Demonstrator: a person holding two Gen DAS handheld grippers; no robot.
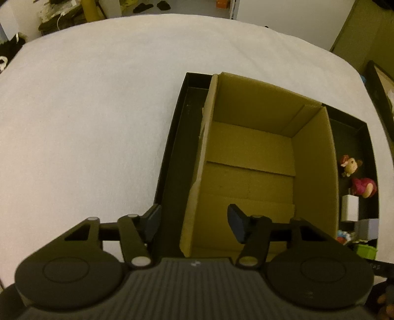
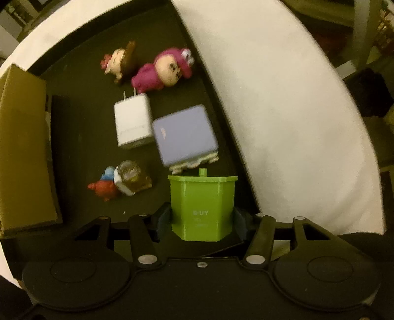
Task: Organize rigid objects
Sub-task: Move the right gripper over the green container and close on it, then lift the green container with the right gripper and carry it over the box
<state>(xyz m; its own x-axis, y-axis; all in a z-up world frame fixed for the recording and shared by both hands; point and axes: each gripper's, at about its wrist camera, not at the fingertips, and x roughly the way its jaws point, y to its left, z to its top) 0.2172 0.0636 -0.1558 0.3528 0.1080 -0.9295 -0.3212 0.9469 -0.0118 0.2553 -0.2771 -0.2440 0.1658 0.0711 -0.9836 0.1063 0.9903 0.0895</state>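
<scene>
green bin (image 2: 202, 206) (tray wall (image 2: 216, 103) close) fills right gripper (image 2: 202, 221).

You're looking at a matt green plastic container (image 2: 202, 208), plain brown cardboard box (image 1: 258, 137), and soft, slightly rough white cloth (image 1: 86, 110).

Room clutter beyond the white-covered desk (image 1: 86, 110)

Past the desk's far edge, the left wrist view shows a yellow roll (image 1: 90, 9), dark items on the floor (image 1: 151, 7), a small orange box (image 1: 221, 3) and an olive-coloured panel (image 1: 357, 29) at right. The right wrist view shows dim, blurred furniture (image 2: 367, 91) to the right.
</scene>
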